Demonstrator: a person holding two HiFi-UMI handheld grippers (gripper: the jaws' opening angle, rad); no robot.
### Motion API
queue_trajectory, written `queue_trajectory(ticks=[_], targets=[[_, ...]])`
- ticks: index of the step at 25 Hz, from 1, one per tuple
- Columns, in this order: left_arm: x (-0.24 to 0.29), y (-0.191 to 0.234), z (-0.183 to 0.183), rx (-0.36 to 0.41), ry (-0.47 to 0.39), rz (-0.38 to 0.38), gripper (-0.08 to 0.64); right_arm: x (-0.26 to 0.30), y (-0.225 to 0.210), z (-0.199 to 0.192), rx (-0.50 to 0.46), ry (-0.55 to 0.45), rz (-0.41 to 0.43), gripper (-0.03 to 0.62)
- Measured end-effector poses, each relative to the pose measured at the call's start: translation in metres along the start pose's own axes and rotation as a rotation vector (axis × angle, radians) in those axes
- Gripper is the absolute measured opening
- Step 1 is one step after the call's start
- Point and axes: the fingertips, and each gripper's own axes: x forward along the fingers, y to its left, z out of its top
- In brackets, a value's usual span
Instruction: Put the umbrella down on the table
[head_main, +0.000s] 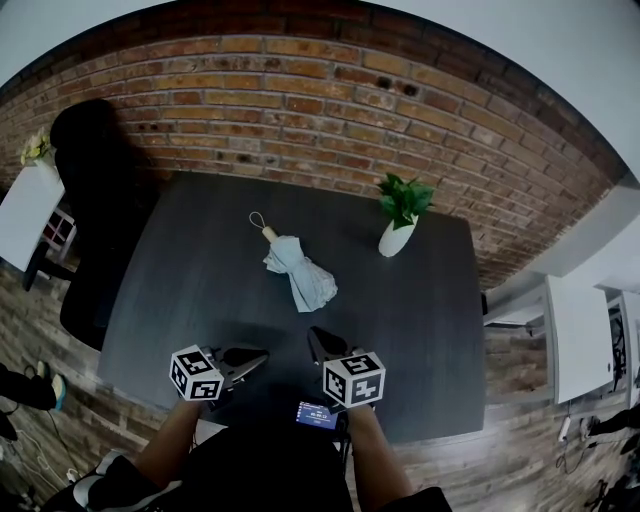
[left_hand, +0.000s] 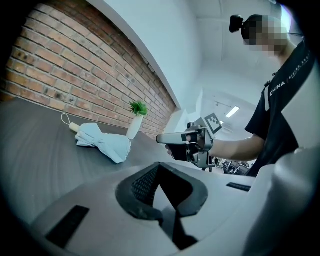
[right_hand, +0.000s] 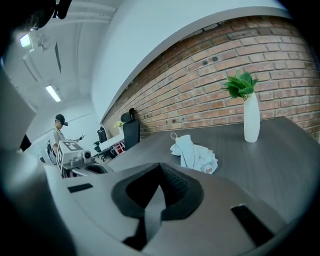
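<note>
The pale blue folded umbrella lies loose on the dark table, its beige handle and cord loop pointing toward the brick wall. It also shows in the left gripper view as the umbrella and in the right gripper view as the umbrella. My left gripper and right gripper hover over the table's near edge, well short of the umbrella. Each is shut, with nothing between its jaws. The left gripper view shows the right gripper beside it, held by a hand.
A white vase with a green plant stands at the table's back right, close to the umbrella. A black chair sits at the table's left end. A white desk stands to the right. The brick wall runs behind the table.
</note>
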Motion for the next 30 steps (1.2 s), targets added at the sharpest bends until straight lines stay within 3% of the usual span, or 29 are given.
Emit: queue_trajectory(ticks=[8,17,30], targets=[[0.0,-0.005,-0.002,0.063,0.051,-0.015,0.003,0.001,0.002,0.003,-0.011,-0.018,-0.037,0.008],[-0.002,-0.01,0.001,0.025,-0.002,-0.053,0.003,0.003,0.006,-0.005,-0.012,0.004,-0.042,0.008],[0.0,-0.007,0.0,0.019,-0.02,-0.041,0.003,0.001,0.003,-0.011,-0.006,0.013,-0.046,0.008]])
